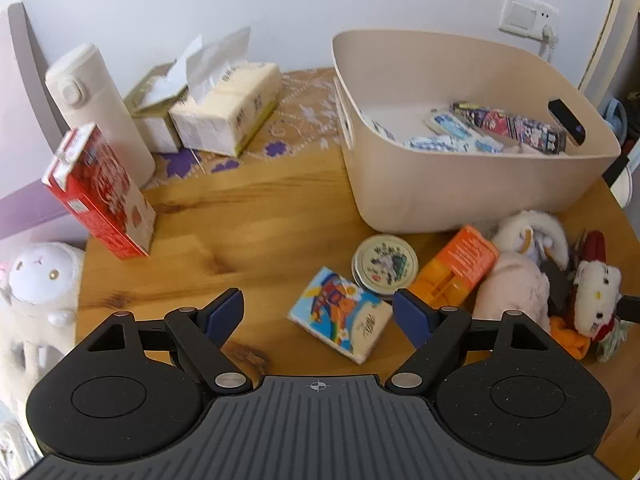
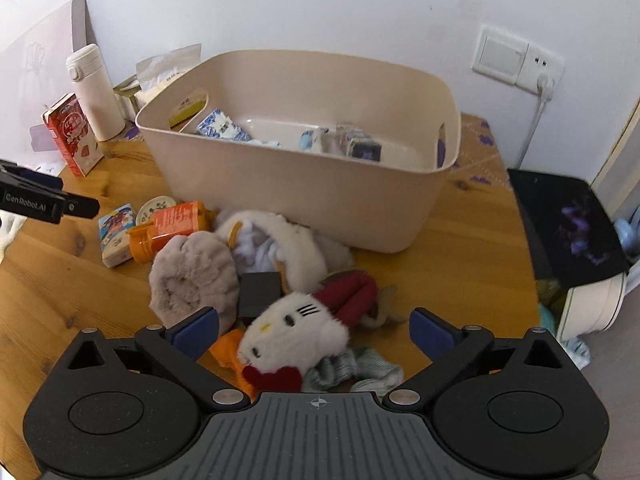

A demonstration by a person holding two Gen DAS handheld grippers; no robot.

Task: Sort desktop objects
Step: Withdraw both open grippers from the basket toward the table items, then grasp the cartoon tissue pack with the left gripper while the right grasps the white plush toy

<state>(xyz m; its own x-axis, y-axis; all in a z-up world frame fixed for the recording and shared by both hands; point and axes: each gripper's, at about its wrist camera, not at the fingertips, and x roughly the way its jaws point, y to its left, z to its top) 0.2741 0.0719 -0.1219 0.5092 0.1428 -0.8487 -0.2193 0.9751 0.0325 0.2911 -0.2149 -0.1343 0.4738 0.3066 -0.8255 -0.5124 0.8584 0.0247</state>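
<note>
Cat plush (image 2: pixel 294 330) lies low-centre on the desk (image 2: pixel 460 276), right between your right tool's (image 2: pixel 314 334) wide-spread, empty pads, while your left tool (image 1: pixel 318 316), equally wide, frames the tissue pack (image 1: pixel 340 320).

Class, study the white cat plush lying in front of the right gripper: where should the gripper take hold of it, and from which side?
Grip the cat plush across its rounded head, coming from above. The head faces up between the open right gripper pads and looks soft enough to compress.
</note>
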